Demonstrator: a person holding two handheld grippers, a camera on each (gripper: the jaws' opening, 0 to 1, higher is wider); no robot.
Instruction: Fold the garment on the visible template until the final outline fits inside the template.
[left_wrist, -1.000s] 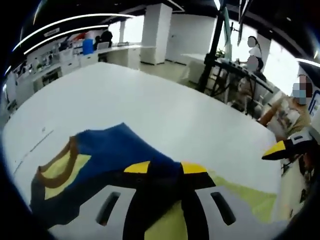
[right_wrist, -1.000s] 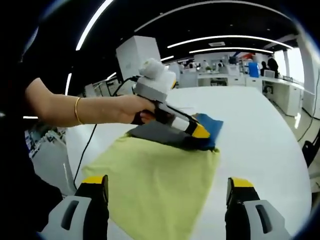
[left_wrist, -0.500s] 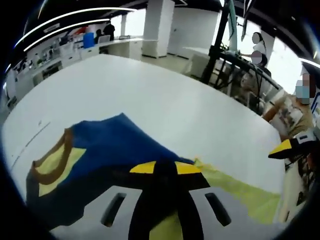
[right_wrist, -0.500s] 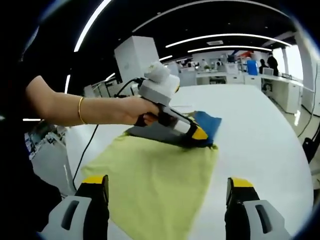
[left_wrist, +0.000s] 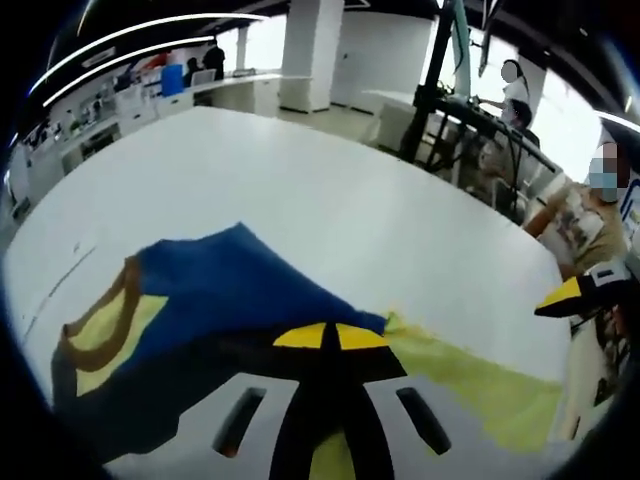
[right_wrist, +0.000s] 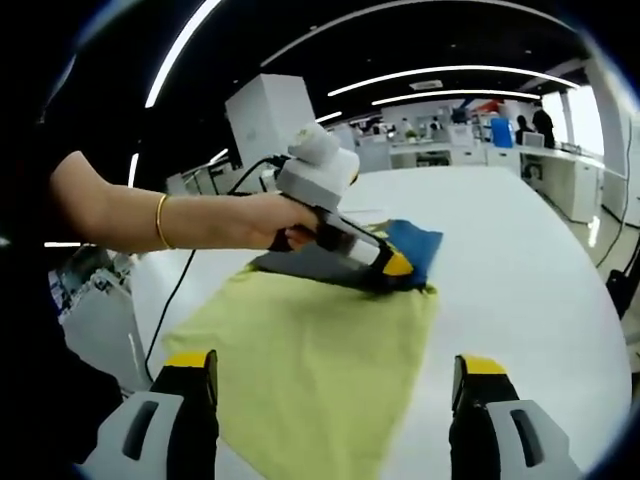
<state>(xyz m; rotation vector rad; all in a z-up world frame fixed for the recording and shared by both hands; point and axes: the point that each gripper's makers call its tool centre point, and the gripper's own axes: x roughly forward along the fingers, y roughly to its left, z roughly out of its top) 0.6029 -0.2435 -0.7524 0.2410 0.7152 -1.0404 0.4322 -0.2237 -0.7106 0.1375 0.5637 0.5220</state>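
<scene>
Left gripper (left_wrist: 335, 338): jaws clenched on blue garment (left_wrist: 215, 300), nudged slightly farther along the cloth than 1 s ago. Right gripper (right_wrist: 335, 375): jaws released, wide apart, above the yellow-green template (right_wrist: 310, 350). Garment lies at template's far edge on white table (right_wrist: 520, 260); open table beyond. No legible writing.

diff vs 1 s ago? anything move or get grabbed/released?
The left gripper has shut: its jaws, slightly parted on the blue cloth a second ago, now meet over the fold. In the right gripper view it barely shifted. The right gripper stays open above the yellow cloth, holding nothing. The cloths and the table are as before.
</scene>
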